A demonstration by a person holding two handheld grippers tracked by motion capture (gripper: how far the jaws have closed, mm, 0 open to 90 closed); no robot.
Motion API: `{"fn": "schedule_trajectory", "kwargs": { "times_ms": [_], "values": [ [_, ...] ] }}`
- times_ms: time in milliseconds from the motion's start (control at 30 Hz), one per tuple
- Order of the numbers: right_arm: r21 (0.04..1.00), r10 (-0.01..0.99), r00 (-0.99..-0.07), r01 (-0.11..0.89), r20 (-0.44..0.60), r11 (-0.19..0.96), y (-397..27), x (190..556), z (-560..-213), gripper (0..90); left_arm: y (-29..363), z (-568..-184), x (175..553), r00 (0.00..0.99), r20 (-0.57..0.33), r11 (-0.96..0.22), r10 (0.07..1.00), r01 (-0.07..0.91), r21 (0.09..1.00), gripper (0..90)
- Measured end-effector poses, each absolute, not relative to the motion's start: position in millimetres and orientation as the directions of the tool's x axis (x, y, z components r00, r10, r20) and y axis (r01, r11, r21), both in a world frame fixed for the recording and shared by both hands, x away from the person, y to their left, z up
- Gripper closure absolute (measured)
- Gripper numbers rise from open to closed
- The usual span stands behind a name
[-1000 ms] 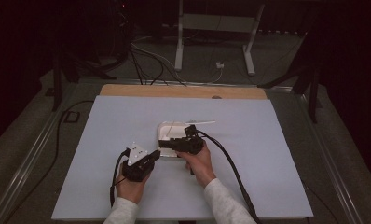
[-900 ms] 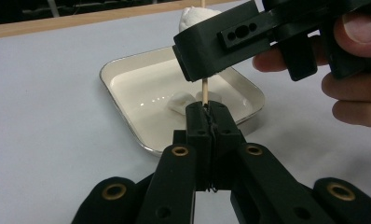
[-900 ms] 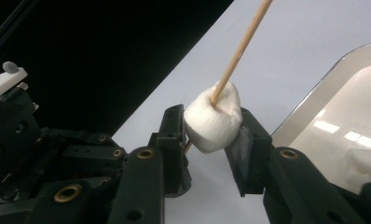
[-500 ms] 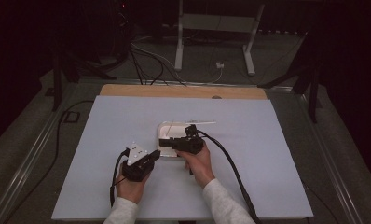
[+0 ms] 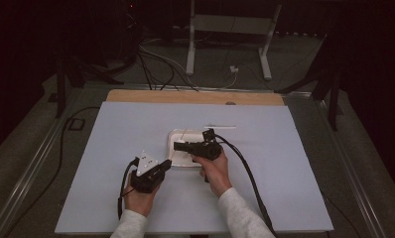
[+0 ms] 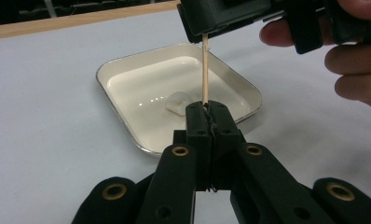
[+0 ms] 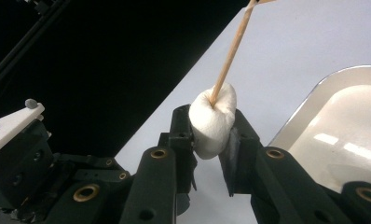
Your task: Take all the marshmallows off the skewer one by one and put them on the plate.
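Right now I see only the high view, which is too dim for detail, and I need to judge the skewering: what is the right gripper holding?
Observer: A marshmallow, pinched between the right gripper's jaws.
Operator: Is it speared yet?
Observer: Yes. The skewer is stuck into its top, and the left gripper is shut on that skewer.
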State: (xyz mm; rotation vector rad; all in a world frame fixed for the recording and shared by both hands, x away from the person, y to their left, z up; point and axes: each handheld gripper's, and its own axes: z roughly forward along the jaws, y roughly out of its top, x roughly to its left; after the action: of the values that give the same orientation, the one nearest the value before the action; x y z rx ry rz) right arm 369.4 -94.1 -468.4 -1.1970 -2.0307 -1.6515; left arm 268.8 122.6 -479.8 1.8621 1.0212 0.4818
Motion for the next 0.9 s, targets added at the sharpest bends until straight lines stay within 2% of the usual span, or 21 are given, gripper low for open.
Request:
{"fn": "schedule_trajectory", "kwargs": {
  "times_ms": [500,633,900],
  "values": [
    [0.693,0.46,-0.606,0.72,0.649,-0.029,-109,380,-461,75.2,119,-481,268,0.589,-0.072,-0.251,0.805,0.448,0.858,90.0],
    [0.687,0.466,-0.582,0.722,0.667,-0.082,-117,385,-457,75.6,119,-483,268,0.591,-0.071,-0.254,0.803,0.449,0.856,90.0],
    [0.7,0.494,-0.594,0.713,0.635,-0.043,-119,392,-454,74.5,119,-483,268,0.592,-0.067,-0.261,0.803,0.45,0.854,90.0]
  ]
}}
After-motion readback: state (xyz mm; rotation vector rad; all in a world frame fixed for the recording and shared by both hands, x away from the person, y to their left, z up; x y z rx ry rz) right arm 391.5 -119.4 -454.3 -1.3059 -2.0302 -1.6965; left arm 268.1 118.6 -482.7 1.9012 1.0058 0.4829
